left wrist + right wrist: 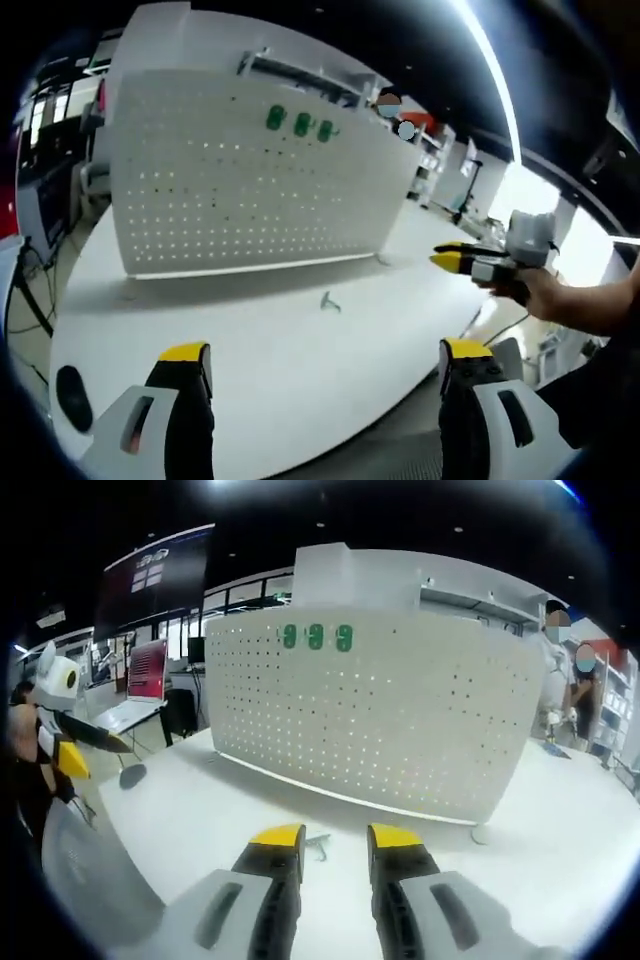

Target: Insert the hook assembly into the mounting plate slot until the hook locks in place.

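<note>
Jaws of both grippers released; hook (pixel 318 846) lies on table (pixel 200 810) just beyond right jaws.

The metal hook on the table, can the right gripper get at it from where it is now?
Probably yes: the hook lies alone on the white table, just ahead of the right gripper, whose jaws stand slightly apart with nothing between.

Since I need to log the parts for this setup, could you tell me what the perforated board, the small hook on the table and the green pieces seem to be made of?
Perforated board: probably painted sheet metal; matte white, thin, with a regular grid of holes.
Small hook: looks like bare metal; grey, thin and bent, though too small to be sure.
Green pieces: likely plastic; uniform saturated green, slightly glossy.
Table: smooth white top, possibly laminate.
</note>
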A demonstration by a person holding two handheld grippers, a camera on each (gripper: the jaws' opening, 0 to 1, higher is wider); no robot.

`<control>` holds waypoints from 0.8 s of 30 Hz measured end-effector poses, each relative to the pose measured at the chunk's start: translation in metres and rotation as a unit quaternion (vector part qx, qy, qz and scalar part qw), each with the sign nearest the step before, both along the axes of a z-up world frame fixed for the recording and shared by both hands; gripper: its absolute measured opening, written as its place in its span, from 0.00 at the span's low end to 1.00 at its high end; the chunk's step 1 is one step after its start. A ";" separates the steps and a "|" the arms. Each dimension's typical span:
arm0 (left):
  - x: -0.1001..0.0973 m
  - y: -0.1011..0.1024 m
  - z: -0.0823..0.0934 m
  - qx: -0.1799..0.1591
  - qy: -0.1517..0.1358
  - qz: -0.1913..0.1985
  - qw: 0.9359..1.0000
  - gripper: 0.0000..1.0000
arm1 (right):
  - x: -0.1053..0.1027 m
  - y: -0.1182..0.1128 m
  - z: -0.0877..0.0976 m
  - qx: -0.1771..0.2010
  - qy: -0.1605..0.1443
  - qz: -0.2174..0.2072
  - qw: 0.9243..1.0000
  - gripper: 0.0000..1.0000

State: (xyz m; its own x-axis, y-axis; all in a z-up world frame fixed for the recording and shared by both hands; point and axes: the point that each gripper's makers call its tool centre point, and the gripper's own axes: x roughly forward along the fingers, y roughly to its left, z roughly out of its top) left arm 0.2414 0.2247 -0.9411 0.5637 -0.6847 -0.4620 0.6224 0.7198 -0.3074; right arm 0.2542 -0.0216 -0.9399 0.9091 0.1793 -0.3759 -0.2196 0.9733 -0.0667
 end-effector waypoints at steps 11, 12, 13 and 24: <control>-0.005 -0.014 -0.013 0.005 0.014 -0.021 1.000 0.95 | -0.026 0.018 -0.031 0.004 0.041 0.020 0.999 0.22; -0.005 -0.014 -0.013 0.006 0.016 -0.022 1.000 0.95 | -0.027 0.019 -0.033 0.004 0.044 0.021 0.999 0.22; -0.005 -0.014 -0.014 0.006 0.017 -0.023 1.000 0.95 | -0.029 0.020 -0.035 0.005 0.046 0.021 0.999 0.22; 0.001 -0.011 -0.022 0.015 0.027 -0.022 0.999 0.95 | -0.034 0.026 -0.066 0.008 0.087 0.033 0.996 0.22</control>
